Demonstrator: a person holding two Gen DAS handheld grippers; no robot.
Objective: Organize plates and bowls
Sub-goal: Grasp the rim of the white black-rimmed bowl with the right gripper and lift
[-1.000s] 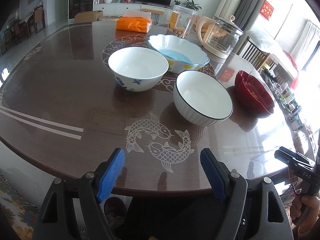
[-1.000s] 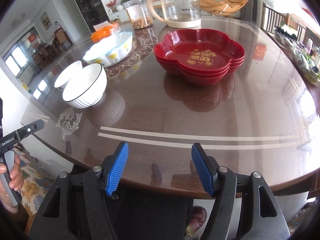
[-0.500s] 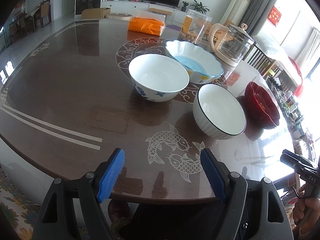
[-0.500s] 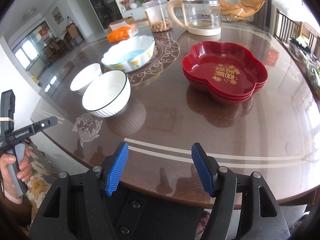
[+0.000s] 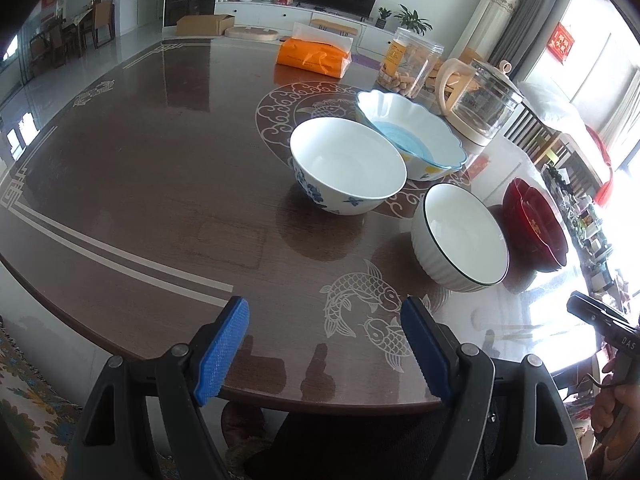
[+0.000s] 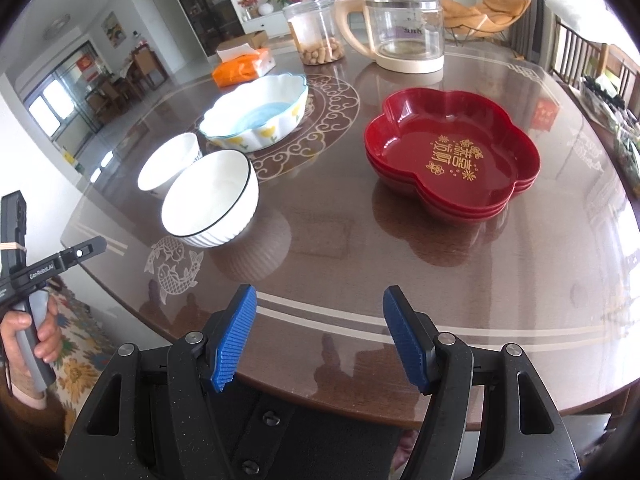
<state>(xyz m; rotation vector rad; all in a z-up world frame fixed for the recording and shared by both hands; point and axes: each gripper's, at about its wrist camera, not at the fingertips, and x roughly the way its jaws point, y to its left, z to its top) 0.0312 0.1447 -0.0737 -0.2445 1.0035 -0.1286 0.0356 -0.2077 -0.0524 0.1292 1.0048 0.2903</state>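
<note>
Both hand-held grippers spread, empty: left hand-held gripper [image 5: 324, 344], right hand-held gripper [image 6: 316, 336]; ribbed bowl [image 6: 210, 200] at frame centre-left could skid on the glossy desk [image 6: 340, 240] if I nudge its rim.

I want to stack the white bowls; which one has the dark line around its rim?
The ribbed white bowl, nearest the table edge. The other white bowl has blue flowers outside and no rim line.
</note>
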